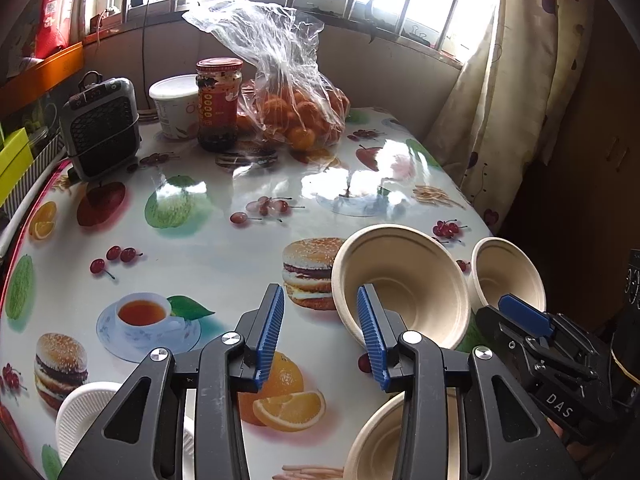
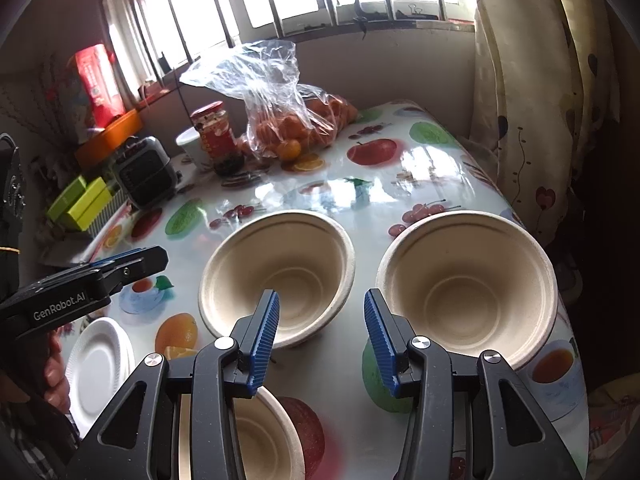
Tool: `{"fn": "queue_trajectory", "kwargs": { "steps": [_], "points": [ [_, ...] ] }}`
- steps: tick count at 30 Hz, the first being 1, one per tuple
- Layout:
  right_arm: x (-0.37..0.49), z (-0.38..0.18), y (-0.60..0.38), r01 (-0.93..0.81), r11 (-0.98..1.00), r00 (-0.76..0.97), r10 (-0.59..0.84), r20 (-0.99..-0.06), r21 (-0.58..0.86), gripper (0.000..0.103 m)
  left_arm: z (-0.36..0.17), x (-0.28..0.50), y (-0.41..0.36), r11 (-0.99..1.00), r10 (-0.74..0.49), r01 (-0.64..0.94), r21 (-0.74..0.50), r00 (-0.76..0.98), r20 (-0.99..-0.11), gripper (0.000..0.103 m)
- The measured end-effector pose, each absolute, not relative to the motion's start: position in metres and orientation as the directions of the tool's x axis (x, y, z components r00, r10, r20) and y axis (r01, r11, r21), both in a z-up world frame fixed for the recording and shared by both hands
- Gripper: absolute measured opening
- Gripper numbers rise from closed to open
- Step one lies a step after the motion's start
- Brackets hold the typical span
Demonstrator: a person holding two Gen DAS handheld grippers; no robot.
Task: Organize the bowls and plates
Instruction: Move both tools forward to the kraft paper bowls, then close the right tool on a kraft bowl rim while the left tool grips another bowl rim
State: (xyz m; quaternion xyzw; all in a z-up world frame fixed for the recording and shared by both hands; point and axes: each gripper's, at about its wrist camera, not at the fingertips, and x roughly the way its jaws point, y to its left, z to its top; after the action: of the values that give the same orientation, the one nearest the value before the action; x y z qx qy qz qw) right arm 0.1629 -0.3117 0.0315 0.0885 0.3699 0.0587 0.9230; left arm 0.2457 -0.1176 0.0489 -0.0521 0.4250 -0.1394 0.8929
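Three beige paper bowls stand on the fruit-print table. In the right wrist view one bowl point(image 2: 280, 272) is ahead left, a second bowl point(image 2: 468, 284) ahead right, and a third bowl point(image 2: 264, 440) lies under the left finger. A stack of white plates point(image 2: 100, 364) sits at the near left. My right gripper point(image 2: 320, 320) is open and empty, above the gap between the two far bowls. My left gripper point(image 1: 320, 316) is open and empty, its right finger over the rim of a bowl point(image 1: 404, 280). The white plates point(image 1: 84, 412) show at lower left there.
At the back of the table stand a bag of oranges point(image 1: 292, 100), a red-labelled jar point(image 1: 218, 104), a white tub point(image 1: 176, 104) and a small grey heater point(image 1: 100, 128). A curtain point(image 1: 492, 100) hangs past the right table edge.
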Motion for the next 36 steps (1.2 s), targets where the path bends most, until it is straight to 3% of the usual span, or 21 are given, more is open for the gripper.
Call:
{"fn": "queue_trajectory", "kwargs": {
  "steps": [19, 28, 33, 36],
  "points": [
    [0.181, 0.019, -0.311, -0.051, 0.969, 0.695, 0.208, -0.689, 0.241, 0.028, 0.023, 0.267, -0.123, 0.931, -0.366, 0.188, -0.315, 0.503, -0.783, 0.04],
    [0.183, 0.016, -0.313, -0.036, 0.967, 0.697, 0.205, -0.687, 0.252, 0.023, 0.017, 0.272, -0.129, 0.919, -0.393, 0.203, -0.337, 0.467, -0.792, 0.026],
    [0.183, 0.016, -0.317, -0.027, 0.966, 0.7, 0.202, -0.685, 0.257, 0.023, 0.013, 0.272, -0.13, 0.916, -0.401, 0.199, -0.348, 0.457, -0.794, 0.026],
    [0.184, 0.014, -0.32, -0.021, 0.963, 0.695, 0.206, -0.689, 0.267, 0.023, 0.013, 0.273, -0.13, 0.915, -0.403, 0.197, -0.351, 0.454, -0.795, 0.02]
  ]
}}
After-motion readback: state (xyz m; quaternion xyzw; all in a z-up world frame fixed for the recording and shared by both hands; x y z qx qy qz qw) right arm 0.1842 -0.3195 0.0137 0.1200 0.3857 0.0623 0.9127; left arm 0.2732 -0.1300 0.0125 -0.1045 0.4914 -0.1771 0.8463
